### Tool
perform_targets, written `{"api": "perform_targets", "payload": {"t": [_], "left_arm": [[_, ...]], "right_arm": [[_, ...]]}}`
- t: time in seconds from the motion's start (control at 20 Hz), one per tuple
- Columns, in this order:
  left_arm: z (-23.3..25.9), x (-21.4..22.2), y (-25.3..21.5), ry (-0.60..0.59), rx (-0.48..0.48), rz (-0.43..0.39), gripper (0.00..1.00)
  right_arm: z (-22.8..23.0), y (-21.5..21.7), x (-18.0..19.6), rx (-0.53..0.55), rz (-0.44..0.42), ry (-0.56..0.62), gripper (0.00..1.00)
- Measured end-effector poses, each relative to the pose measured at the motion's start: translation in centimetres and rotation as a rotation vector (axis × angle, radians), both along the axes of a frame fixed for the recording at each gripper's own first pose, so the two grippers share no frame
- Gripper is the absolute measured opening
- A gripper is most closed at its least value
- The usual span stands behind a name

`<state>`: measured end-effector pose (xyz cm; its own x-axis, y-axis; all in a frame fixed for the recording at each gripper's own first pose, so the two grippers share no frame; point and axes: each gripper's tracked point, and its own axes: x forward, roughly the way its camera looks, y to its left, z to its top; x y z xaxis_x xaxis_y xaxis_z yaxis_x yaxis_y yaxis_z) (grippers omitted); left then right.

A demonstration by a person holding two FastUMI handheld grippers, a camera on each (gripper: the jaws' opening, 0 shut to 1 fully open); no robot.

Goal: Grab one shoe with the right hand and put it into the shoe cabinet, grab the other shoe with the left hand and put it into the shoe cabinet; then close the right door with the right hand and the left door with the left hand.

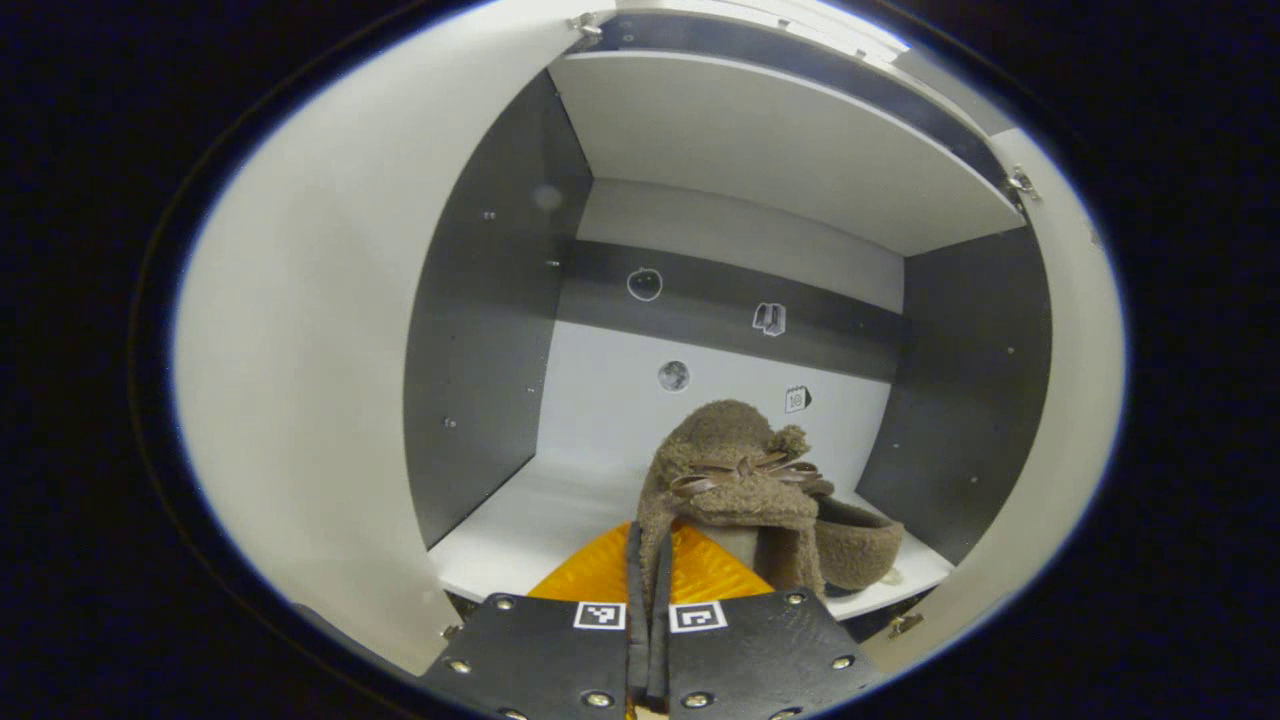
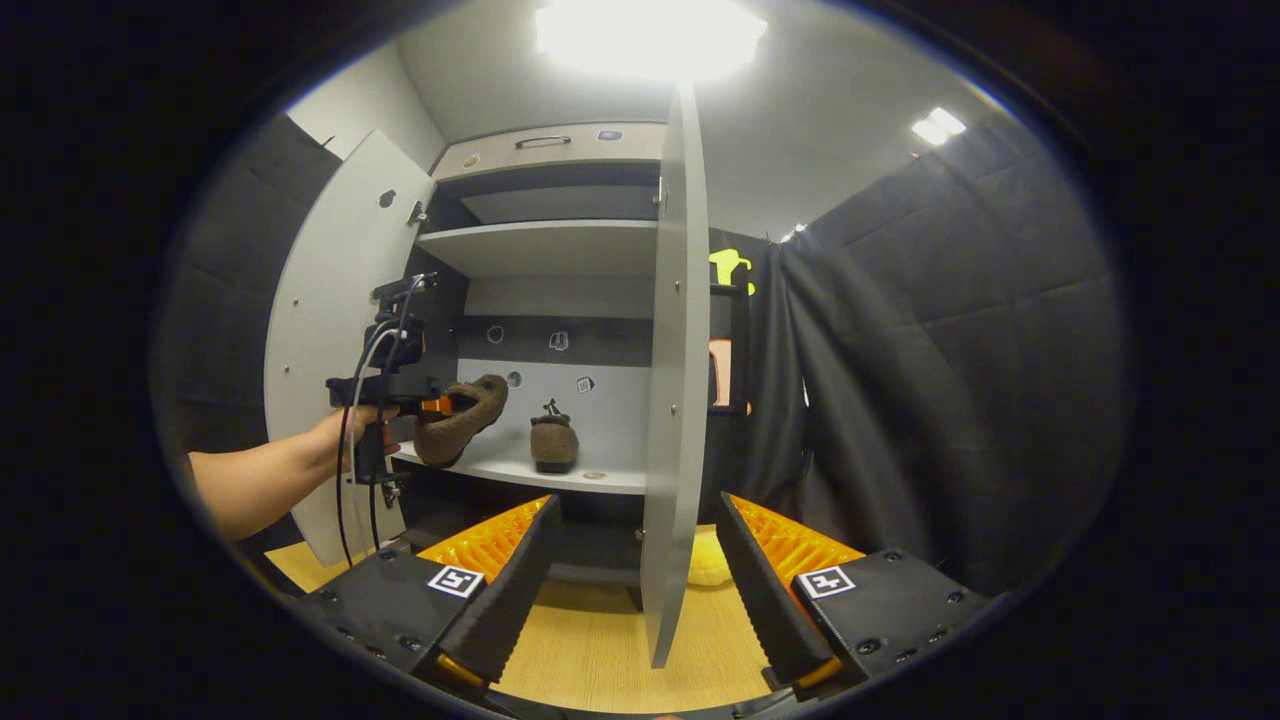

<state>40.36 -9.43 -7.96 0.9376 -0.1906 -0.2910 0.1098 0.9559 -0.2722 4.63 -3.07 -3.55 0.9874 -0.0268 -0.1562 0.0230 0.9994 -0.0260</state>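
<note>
1. The left hand-held gripper (image 1: 648, 560) is pressed together on the second shoe (image 1: 735, 480), pinching a thin edge of it between both fingers. In the left gripper view the shoe rises straight ahead of the fingertips, its bow facing the camera.

2. The relation that matters: the held shoe hangs above the front part of the lower shelf (image 1: 540, 530), inside the open cabinet (image 1: 480, 330). In the right gripper view its long axis is tilted, toe raised and pointing into the cabinet, heel end at the fingers, and it looks clear of the shelf board.

3. The first shoe (image 2: 553, 442) already stands on that shelf. It lies to the right of the held shoe and a little deeper in. In the left gripper view part of it peeps out just behind and right of the held one.

4. I judge the next move to be a lowering to the left of the first shoe, with the toe levelled so the sole lands flat.

5. The right hand-held gripper (image 2: 630, 570) is spread wide and holds nothing. It is back from the cabinet, above the wooden floor (image 2: 600, 640), with the right door (image 2: 675, 400) edge-on between its fingers, so it is the nearer one for that door.

6. The left door (image 2: 335, 330) stands open just beside the hand (image 2: 350, 430) that carries the left hand-held gripper.
</note>
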Motion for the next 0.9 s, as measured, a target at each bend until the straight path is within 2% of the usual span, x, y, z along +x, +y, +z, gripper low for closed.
{"api": "perform_targets", "payload": {"t": [0.15, 0.3, 0.55, 0.6, 0.85, 0.9], "left_arm": [[-1.9, 3.2, -0.8, 0.071, 0.007, 0.013, 0.01], [-4.4, 5.6, -1.4, 0.145, 0.058, 0.011, 0.01], [-5.0, 6.6, -1.9, 0.166, 0.14, -0.026, 0.03], [-4.5, 6.8, -1.5, 0.151, 0.158, -0.02, 0.09], [-2.4, 5.3, -0.7, 0.104, 0.235, -0.063, 0.95], [-1.6, 4.6, -0.5, 0.087, 0.229, -0.064, 0.95]], "right_arm": [[-1.0, 0.5, 0.4, -0.002, 0.011, 0.021, 0.98], [-1.6, 0.8, 0.8, -0.008, 0.019, 0.037, 0.98], [-2.3, 1.3, 1.1, -0.01, 0.023, 0.052, 0.98], [-2.4, 1.4, 1.2, -0.003, 0.024, 0.054, 0.98], [-2.3, 2.6, 1.4, 0.011, 0.044, 0.048, 0.98], [-2.1, 3.0, 1.4, 0.013, 0.052, 0.046, 0.98]]}}
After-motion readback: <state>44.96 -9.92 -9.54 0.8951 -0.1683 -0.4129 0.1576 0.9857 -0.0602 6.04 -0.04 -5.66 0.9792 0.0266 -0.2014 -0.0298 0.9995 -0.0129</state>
